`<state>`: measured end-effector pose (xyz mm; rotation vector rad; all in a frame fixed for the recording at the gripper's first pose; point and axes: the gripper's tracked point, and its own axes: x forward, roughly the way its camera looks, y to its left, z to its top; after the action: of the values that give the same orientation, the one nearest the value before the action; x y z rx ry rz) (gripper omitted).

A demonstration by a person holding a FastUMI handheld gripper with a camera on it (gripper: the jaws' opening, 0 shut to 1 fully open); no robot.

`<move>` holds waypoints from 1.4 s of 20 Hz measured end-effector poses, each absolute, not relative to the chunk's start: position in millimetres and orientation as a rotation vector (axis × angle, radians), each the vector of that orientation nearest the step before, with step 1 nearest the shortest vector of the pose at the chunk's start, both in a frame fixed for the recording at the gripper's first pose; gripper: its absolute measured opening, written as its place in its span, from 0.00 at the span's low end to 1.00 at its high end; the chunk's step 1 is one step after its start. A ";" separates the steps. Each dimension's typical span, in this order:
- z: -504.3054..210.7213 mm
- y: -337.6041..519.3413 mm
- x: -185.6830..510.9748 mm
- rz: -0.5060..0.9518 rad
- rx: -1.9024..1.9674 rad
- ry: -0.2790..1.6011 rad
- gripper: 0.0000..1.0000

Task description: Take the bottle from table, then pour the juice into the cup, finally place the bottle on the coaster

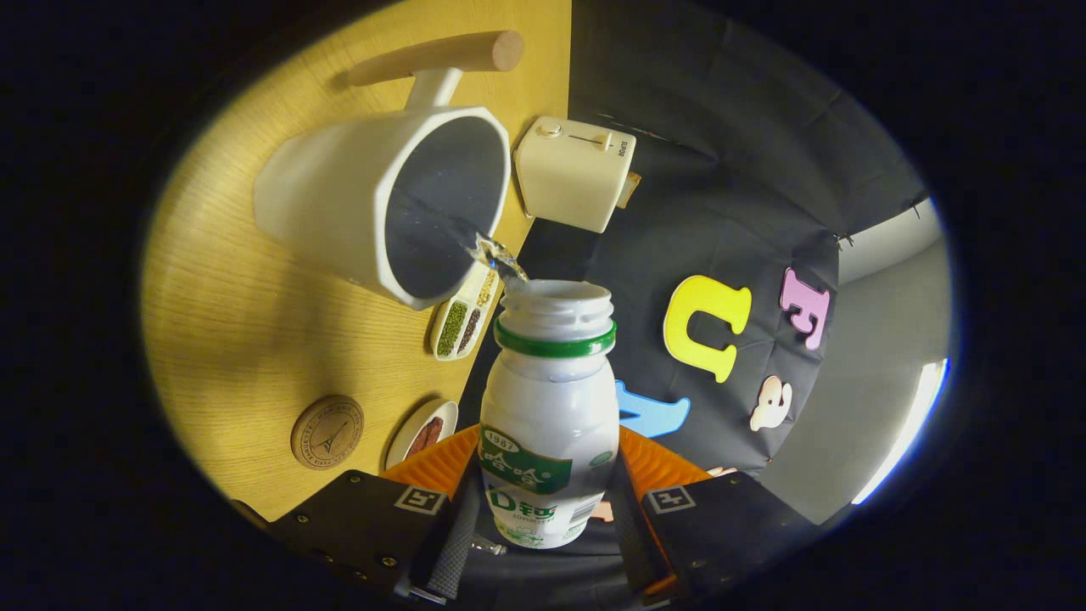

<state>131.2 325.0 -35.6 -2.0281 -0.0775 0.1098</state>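
Observation:
My gripper (543, 509) is shut on a white plastic bottle (547, 407) with a green neck ring and a green label, no cap on it. The whole view is rolled sideways, so the bottle is tipped over. A thin stream of clear liquid (496, 255) runs from the bottle's mouth into the white cup (382, 204), which has a wooden handle and a grey inside. The cup stands on the wooden table (237, 339) just beyond the bottle's mouth. A round wooden coaster (327, 432) lies on the table near my fingers, apart from the cup.
A cream toaster (573, 174) stands behind the cup by the booth wall. A small divided dish of beans (462, 322) and a white plate with something dark red on it (422, 433) lie along the table's far edge, between cup and coaster.

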 end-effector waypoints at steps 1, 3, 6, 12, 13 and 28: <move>-35.3 326.1 131.5 0.111 -2.034 -0.081 0.71; -32.8 327.2 131.8 0.109 -2.050 -0.088 0.71; -29.8 328.6 131.0 0.105 -2.073 -0.095 0.71; -26.0 329.5 132.2 0.099 -2.102 -0.104 0.71; -25.3 330.7 132.1 0.099 -2.110 -0.107 0.71; -35.3 342.9 128.6 0.109 -2.210 -0.136 0.71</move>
<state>128.6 342.9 -35.3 -2.2097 -0.1359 0.1088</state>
